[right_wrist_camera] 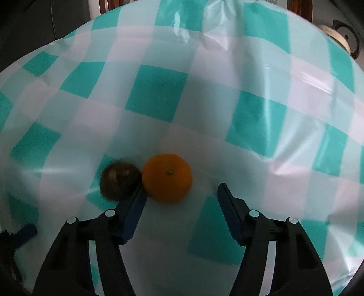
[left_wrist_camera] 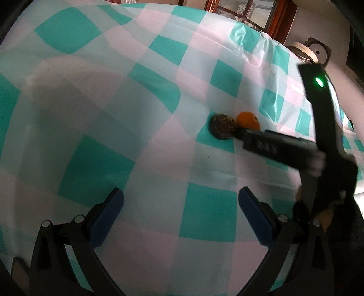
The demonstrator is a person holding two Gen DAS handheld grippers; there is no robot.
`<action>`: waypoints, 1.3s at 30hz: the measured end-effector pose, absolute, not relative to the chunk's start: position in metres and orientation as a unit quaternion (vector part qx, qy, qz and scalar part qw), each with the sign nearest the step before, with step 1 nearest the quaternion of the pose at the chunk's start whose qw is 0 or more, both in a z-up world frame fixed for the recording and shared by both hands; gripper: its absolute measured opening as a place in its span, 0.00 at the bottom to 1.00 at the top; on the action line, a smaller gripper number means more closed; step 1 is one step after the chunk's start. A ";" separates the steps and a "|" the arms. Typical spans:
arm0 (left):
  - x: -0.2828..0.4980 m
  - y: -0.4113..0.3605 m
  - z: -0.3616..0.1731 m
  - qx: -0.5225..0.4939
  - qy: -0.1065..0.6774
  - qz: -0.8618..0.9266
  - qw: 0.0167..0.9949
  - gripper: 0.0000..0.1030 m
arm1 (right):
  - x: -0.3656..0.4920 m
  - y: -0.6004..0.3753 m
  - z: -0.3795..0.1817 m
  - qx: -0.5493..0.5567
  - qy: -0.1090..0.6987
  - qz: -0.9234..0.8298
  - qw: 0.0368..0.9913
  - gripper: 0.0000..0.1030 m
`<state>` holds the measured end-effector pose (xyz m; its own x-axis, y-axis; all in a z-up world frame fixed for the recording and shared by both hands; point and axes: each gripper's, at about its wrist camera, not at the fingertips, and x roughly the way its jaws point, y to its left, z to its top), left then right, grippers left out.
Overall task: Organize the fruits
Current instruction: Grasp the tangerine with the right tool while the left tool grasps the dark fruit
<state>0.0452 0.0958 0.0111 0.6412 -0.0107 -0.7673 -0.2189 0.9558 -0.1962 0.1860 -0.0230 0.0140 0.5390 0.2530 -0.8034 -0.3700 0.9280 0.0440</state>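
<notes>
An orange [right_wrist_camera: 167,178] and a brown fuzzy fruit [right_wrist_camera: 120,179] lie touching on the teal-and-white checked tablecloth [right_wrist_camera: 159,95]. My right gripper [right_wrist_camera: 182,191] is open around the near side of the orange. Its left fingertip [right_wrist_camera: 138,198] sits in the gap between the two fruits; the right pad stands apart from the orange. In the left wrist view the same orange [left_wrist_camera: 246,118] and brown fruit [left_wrist_camera: 221,128] lie at mid right, with a right gripper finger [left_wrist_camera: 257,142] reaching them. My left gripper [left_wrist_camera: 181,193] is open above bare cloth, well short of the fruits.
A pale rounded outline, perhaps a clear tray [left_wrist_camera: 91,95], shows on the cloth at left. A kettle-like appliance [left_wrist_camera: 304,52] and a wooden window frame [left_wrist_camera: 279,20] stand beyond the table's far edge. The cloth is wrinkled near that edge.
</notes>
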 end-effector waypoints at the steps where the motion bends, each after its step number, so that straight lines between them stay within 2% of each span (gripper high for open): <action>1: 0.045 0.095 0.011 -0.135 0.420 0.057 0.895 0.98 | 0.187 -0.021 0.014 -0.068 0.445 0.178 0.875 0.60; 5: 0.046 0.094 0.010 -0.137 0.421 0.055 0.895 0.98 | 0.189 -0.013 0.014 -0.077 0.439 0.181 0.877 0.52; 7: 0.045 0.094 0.009 -0.138 0.420 0.055 0.895 0.98 | 0.186 -0.014 0.014 -0.078 0.438 0.184 0.876 0.42; 8: 0.045 0.093 0.009 -0.137 0.421 0.055 0.895 0.98 | 0.182 -0.015 0.013 -0.076 0.438 0.185 0.876 0.40; 16: 0.043 0.091 0.010 -0.131 0.421 0.046 0.896 0.98 | 0.135 -0.064 0.023 -0.008 0.429 0.151 0.890 0.39; 24: 0.043 0.072 0.016 -0.081 0.412 0.033 0.907 0.98 | 0.034 -0.149 0.018 0.093 0.403 0.128 0.901 0.39; 30: 0.053 0.073 0.016 -0.105 0.423 0.013 0.900 0.98 | 0.044 -0.178 0.026 0.162 0.379 0.109 0.905 0.39; 35: 0.085 0.060 0.017 -0.106 0.424 -0.002 0.899 0.98 | 0.047 -0.176 0.030 0.154 0.376 0.109 0.907 0.39; 39: 0.114 0.055 0.018 -0.107 0.416 0.006 0.903 0.83 | 0.046 -0.174 0.029 0.148 0.377 0.114 0.907 0.40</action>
<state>0.1143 0.0552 0.0179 0.6534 -0.0782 -0.7530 -0.0992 0.9772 -0.1876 0.0459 -0.1743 0.0290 0.6893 0.3182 -0.6509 -0.0953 0.9304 0.3539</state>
